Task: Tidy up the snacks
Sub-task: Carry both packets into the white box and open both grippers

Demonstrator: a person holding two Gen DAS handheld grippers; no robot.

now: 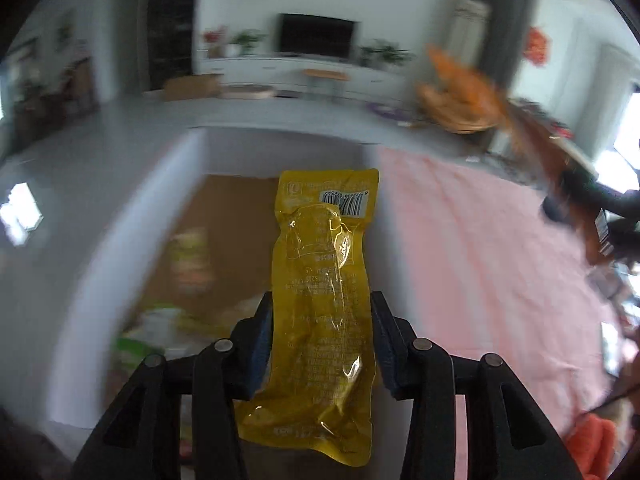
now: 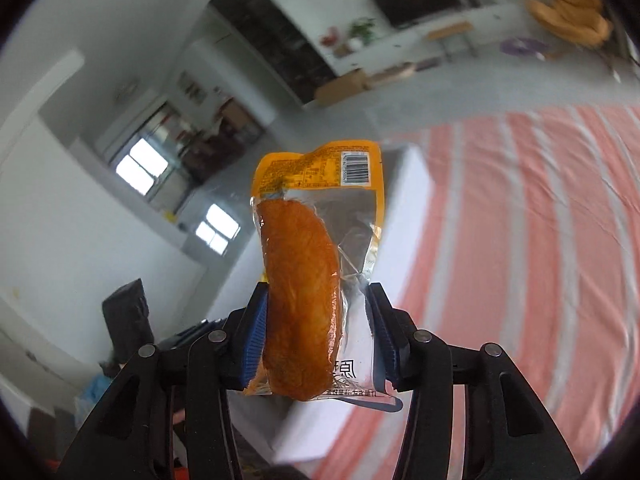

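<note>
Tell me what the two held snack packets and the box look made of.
Yellow packet: glossy plastic film, shown by creases and glare. Orange packet: partly clear plastic film; the food shows through. Box: probably cardboard, with white matte walls and a brown floor.

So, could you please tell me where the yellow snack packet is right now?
In the left wrist view, the yellow snack packet is clamped in the left hand-held gripper, above the white box.

Yellow packet, pink-striped cloth
</note>
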